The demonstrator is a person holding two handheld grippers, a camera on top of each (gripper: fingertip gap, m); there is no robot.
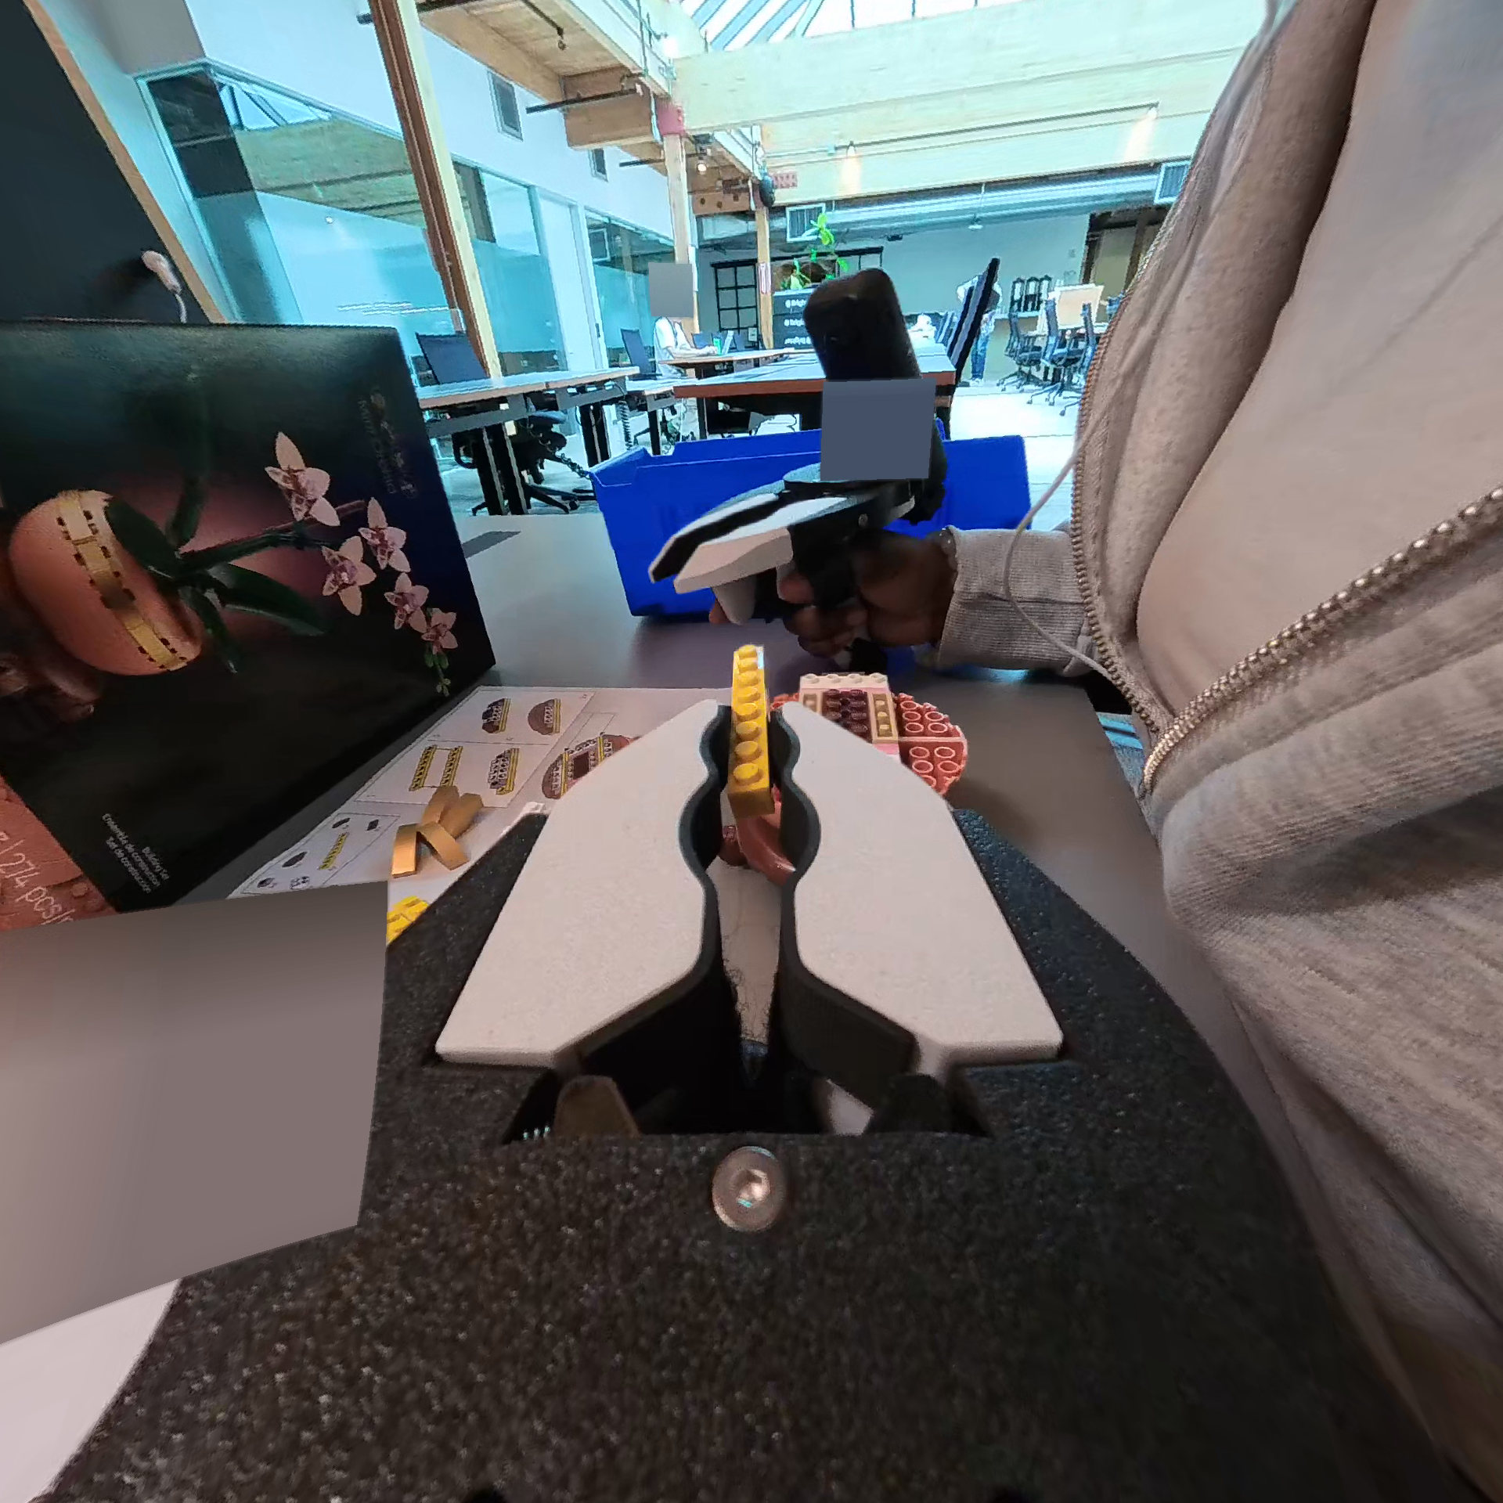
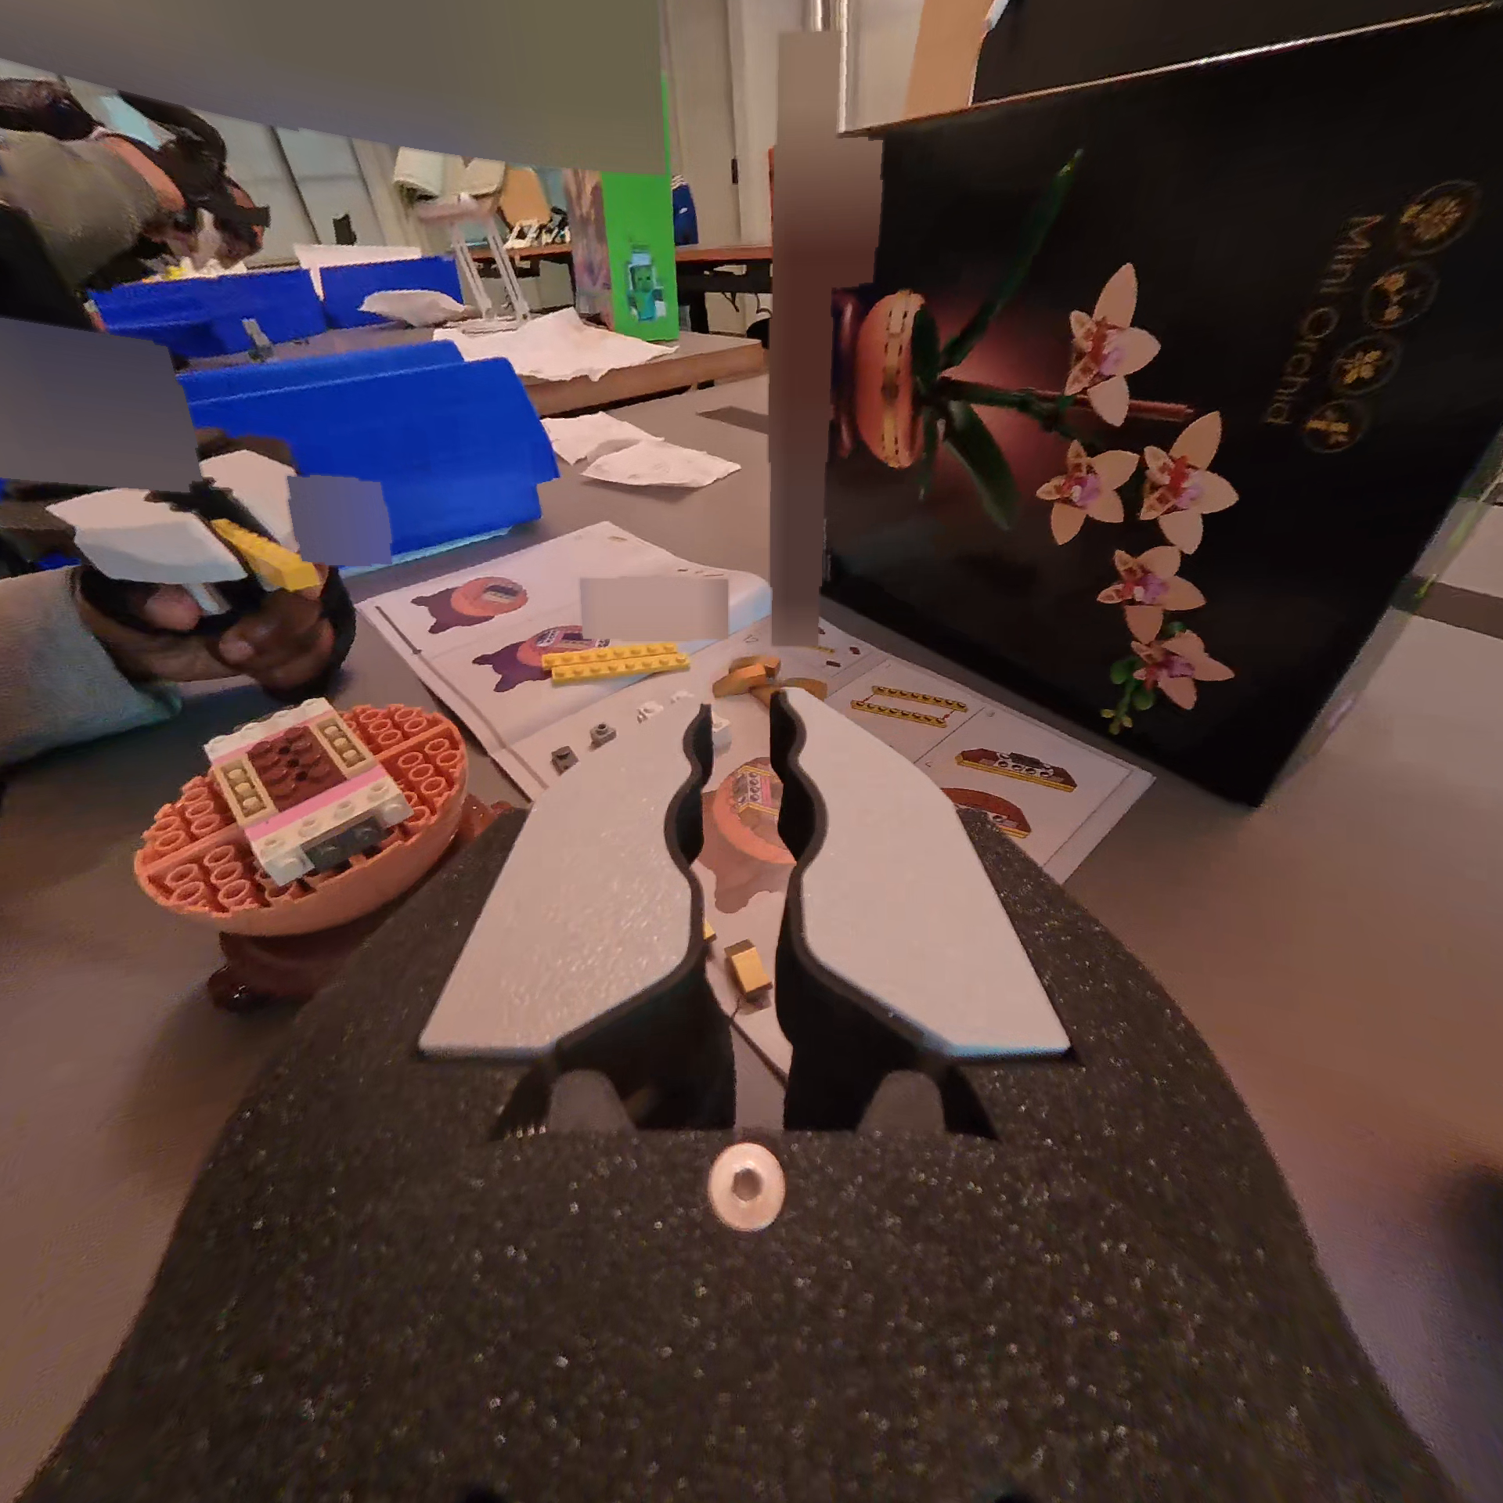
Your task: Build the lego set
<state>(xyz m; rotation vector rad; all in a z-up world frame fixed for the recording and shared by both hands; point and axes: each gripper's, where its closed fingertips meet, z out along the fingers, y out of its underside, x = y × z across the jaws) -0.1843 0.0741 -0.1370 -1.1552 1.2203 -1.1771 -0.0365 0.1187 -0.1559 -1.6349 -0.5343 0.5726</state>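
L tongs (image 1: 750,736) clenched on yellow plate (image 1: 750,732), studs up, end sticking out past the tips at 12, prob so it can be pressed onto the build. Round pot base (image 2: 305,821) sits on tabletop (image 2: 1220,1017) just beyond, at 1 from L tongs. R tongs (image 2: 736,720) slack w/ a gap, nothing in them, over the instruction sheet (image 2: 520,716), prob free to steady the base. Two spare yellow plates (image 2: 618,660) on sheet at 11 from R tongs. Box (image 2: 1139,488) upright at 2, for ref.

On the instruction booklet (image 2: 1057,781) lie 2 loose yellow plates (image 2: 618,660), with 1 more yellow plate (image 1: 750,736) held in the left gripper (image 1: 750,716). Left of the booklet stands 1 round pot base (image 2: 309,813); behind it sit 3 blue bins (image 2: 390,431); right of it, 1 dark set box (image 2: 1179,455).
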